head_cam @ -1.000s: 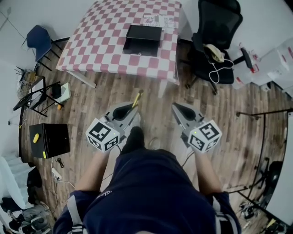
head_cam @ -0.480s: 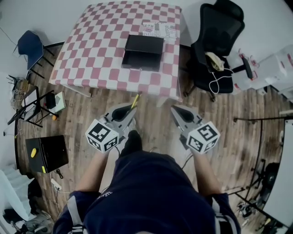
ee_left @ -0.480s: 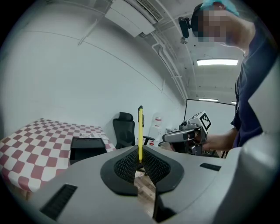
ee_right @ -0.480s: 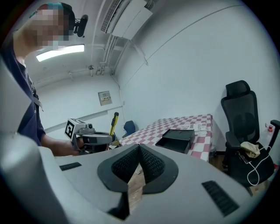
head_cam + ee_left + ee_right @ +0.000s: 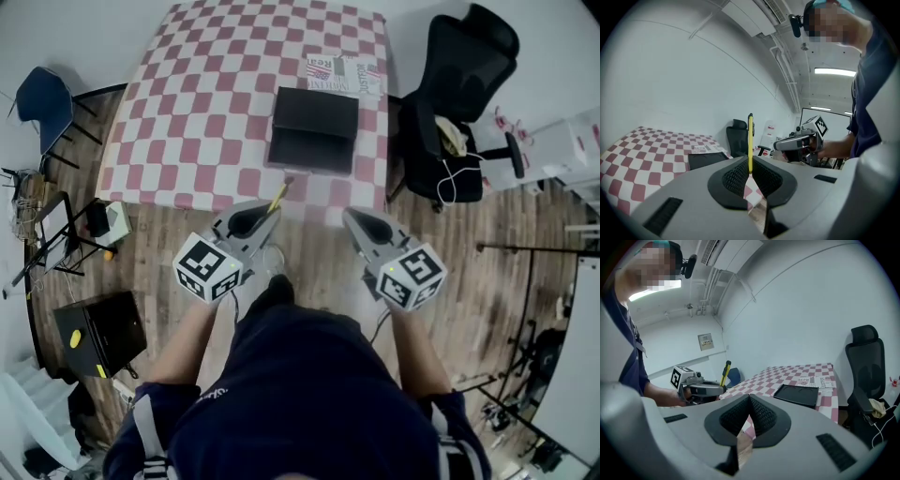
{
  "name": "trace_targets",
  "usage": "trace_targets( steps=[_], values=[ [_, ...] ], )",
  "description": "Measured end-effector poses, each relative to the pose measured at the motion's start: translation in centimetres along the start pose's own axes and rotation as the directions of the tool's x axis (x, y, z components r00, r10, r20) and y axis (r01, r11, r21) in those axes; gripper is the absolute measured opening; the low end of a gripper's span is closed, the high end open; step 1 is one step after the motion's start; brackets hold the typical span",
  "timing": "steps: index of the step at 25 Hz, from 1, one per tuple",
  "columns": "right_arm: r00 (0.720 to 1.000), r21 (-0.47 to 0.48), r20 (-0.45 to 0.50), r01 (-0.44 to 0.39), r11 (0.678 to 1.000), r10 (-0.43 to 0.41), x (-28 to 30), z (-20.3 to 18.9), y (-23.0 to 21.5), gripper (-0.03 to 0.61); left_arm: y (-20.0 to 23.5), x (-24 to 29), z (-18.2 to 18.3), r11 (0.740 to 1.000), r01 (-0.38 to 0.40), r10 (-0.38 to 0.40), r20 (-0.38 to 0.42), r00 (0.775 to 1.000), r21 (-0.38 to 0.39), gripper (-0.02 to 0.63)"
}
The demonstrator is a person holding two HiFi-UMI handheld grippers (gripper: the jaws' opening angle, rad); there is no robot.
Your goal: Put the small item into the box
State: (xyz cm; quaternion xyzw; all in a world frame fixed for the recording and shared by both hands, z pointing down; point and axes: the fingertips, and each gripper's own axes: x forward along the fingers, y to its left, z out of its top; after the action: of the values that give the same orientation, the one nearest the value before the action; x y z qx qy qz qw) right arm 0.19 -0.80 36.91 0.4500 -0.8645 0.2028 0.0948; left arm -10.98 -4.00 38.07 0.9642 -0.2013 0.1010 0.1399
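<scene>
A thin yellow pen-like item (image 5: 278,195) sticks up from my left gripper (image 5: 270,212), which is shut on its lower end; in the left gripper view the item (image 5: 750,138) stands upright between the pads. An open black box (image 5: 314,129) lies on the red-and-white checkered table (image 5: 202,112), just ahead of both grippers and a little right of the left one. My right gripper (image 5: 349,217) hangs beside the left, its jaws closed together with nothing between them. The right gripper view shows the box (image 5: 797,394) on the table's right part.
Printed sheets (image 5: 345,75) lie behind the box. A black office chair (image 5: 455,103) with a cable on its seat stands right of the table. A blue chair (image 5: 42,98), a small stand and a black case (image 5: 98,330) are on the wooden floor at left.
The person has walked forward: the table and box have come closer, and both grippers now reach its near edge. The left gripper still holds the yellow item.
</scene>
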Motion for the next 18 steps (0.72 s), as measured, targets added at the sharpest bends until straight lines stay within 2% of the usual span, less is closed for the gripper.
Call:
trace_targets(
  steps=[7,18],
  values=[
    [0.999,0.016,-0.021,0.025,1.0,-0.025,5.4,1.8,-0.5,0.015,5.9,0.4,1.3,0.999,0.038,-0.038,-0.004,0.999,0.003,0.048],
    [0.998,0.03,-0.049,0.035,0.999,-0.034,8.5,2.4,-2.1,0.015,9.0,2.6,1.2,0.998,0.062,-0.063,-0.013,0.998,-0.021,0.048]
  ],
)
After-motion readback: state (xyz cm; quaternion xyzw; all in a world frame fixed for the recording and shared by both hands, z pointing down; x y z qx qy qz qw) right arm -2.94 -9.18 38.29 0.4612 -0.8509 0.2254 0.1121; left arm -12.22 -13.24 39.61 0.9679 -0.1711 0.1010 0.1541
